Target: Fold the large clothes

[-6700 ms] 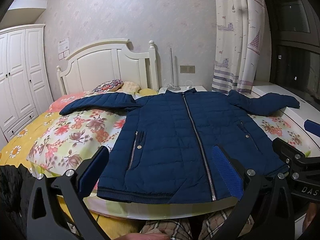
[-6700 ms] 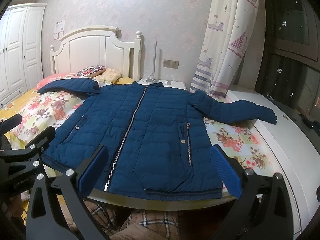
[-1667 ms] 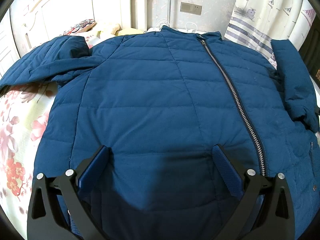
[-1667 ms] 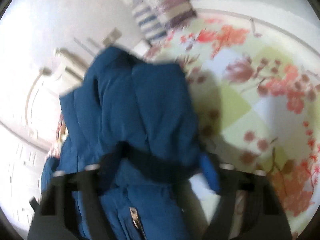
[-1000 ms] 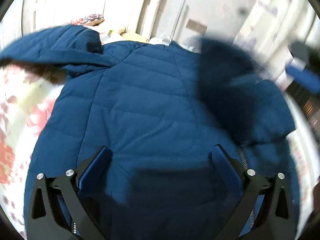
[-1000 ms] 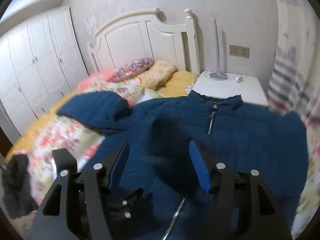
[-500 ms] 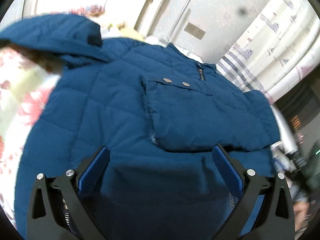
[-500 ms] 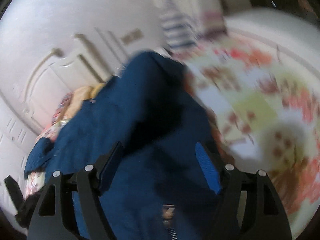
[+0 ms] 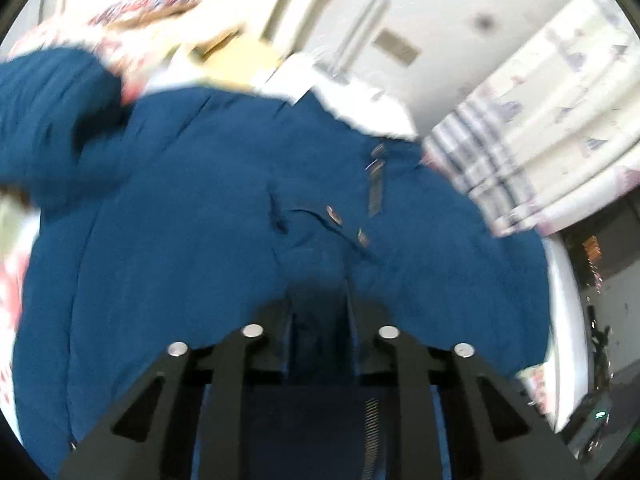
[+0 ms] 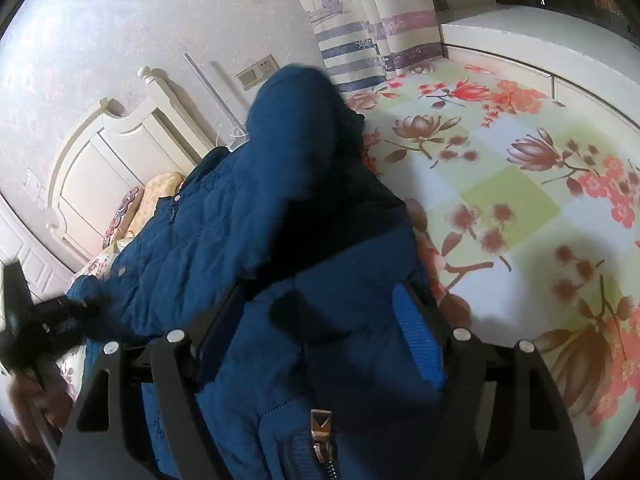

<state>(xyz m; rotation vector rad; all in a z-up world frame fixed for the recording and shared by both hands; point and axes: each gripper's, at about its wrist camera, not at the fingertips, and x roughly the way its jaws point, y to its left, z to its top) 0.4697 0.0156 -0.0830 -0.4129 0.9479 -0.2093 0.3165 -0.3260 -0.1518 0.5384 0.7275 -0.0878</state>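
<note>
A navy quilted jacket lies on the bed, its right sleeve folded across the chest near the zipper. My left gripper is shut on a fold of the jacket's front. In the right wrist view the jacket fills the left and middle. My right gripper has its jaws wide apart around the jacket's right side, with cloth bunched between the blue pads; whether they press it is unclear. The left gripper shows at the left edge.
A floral bedsheet covers the bed right of the jacket. A white ledge borders it. The white headboard, pillows and a striped curtain stand beyond.
The left gripper has closed from wide open onto the jacket's front. The right sleeve now lies folded over the chest. The right gripper has come down over the jacket's right side.
</note>
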